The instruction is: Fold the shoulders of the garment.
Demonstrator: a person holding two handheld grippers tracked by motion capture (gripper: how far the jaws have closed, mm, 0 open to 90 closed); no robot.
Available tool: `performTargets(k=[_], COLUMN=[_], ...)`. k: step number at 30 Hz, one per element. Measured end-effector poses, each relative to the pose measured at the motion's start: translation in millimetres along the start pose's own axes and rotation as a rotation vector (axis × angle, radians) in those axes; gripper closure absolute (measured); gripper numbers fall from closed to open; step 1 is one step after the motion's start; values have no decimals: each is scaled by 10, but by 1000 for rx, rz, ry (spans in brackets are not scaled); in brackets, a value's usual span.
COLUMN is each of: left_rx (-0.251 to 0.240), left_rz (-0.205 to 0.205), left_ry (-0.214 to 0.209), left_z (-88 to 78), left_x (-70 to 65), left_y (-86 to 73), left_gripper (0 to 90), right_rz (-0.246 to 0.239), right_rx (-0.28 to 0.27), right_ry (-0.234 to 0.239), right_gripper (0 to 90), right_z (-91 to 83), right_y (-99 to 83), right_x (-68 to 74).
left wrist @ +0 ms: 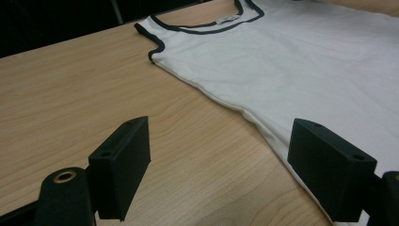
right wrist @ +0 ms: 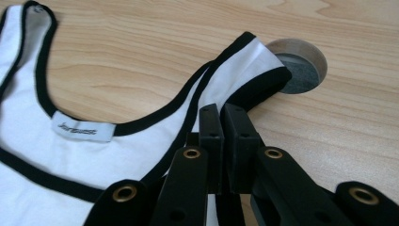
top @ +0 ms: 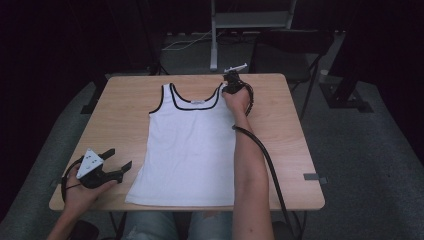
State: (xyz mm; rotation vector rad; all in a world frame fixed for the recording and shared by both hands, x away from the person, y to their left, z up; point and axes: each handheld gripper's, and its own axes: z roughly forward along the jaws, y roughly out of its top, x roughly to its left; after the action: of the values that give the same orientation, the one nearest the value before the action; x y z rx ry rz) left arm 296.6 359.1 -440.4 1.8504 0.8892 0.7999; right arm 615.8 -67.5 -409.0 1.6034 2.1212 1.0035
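While left jaws gape beside it, right jaws pinch the tank top's (right wrist: 94, 155) strap (right wrist: 244, 66).

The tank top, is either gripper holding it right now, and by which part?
The right gripper is shut on the tank top, pinching its shoulder strap at the far corner. The left gripper is open over the table, holding nothing.

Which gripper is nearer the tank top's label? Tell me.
Right. The right gripper is shut on the tank top at its shoulder strap, close to the label. The left gripper hovers open beside the hem.
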Motion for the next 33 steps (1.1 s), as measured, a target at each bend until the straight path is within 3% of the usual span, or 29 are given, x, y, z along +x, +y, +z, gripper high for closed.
performTargets(k=[6,17,24,29,33], left_rx=[-3,8,6,11,10], left_rz=[-1,12,12,14,18], left_ry=[1,8,10,10,11], left_z=[-5,9,5,10,8], left_x=[4,-13,-14,-15,-19], left_y=[-2,4,3,5,5], left_gripper=[216,216,216,216,216], right_rz=[-24,-149,-181,-223,-237], right_rx=[-23,-59,-65,-75,-74], right_ry=[0,1,19,43,109], right_gripper=[869,866,864,860,852], right_z=[-90,-283,-305,-344,-346], right_y=[-43,-178,-284,-399,-538], right_x=[60,323,392,499,566])
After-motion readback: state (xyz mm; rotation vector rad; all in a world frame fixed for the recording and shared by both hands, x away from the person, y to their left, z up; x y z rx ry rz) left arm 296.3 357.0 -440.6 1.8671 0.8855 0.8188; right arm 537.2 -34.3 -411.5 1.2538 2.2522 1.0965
